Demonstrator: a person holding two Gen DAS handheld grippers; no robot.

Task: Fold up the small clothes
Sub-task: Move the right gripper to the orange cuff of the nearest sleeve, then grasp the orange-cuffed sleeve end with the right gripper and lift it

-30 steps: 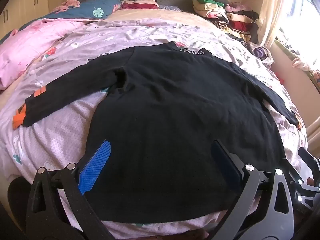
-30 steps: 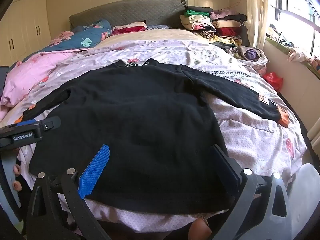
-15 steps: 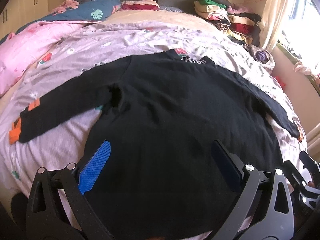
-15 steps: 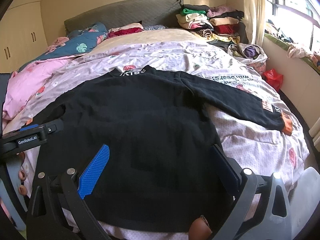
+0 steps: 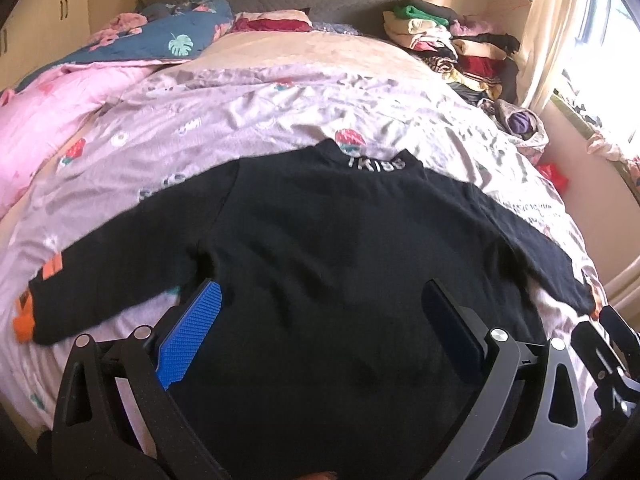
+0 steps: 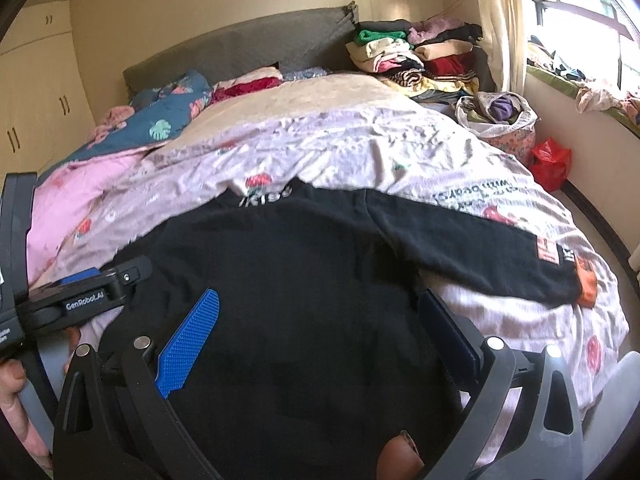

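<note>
Roughly, by count:
Garments laid out: one black long-sleeved top (image 5: 340, 264), flat and back-up on the lilac printed quilt (image 5: 248, 120), white lettering at the collar (image 5: 376, 164) on the far side.
Sleeves: two, both spread outward; left sleeve (image 5: 108, 272) ends in an orange cuff (image 5: 22, 322) near the bed's left side, right sleeve (image 6: 480, 256) ends in an orange cuff (image 6: 588, 284) near the right side.
Grippers: two; left gripper (image 5: 324, 336) with fingers spread wide over the top's lower body, holding nothing; right gripper (image 6: 320, 332) likewise wide apart and empty over the hem area.
Blue pads: one bright blue pad (image 5: 192, 340) and one darker pad (image 5: 452, 336) on the left tool; same pair on the right tool.
Hands: one hand (image 6: 16, 408) gripping the left tool's handle, seen at the right camera's left margin.
Folded stack: one pile of clothes (image 6: 416, 60) at the far right corner by the headboard (image 6: 240, 48).
Change since a second ago: both cameras closer and higher over the top; hem out of sight beneath the tools; fingers as wide as before.
Edges: top's left side seam just beside the left tool's blue pad; right sleeve close to the bed's right edge.
Open room: bare quilt beyond the collar and under both sleeves.
</note>
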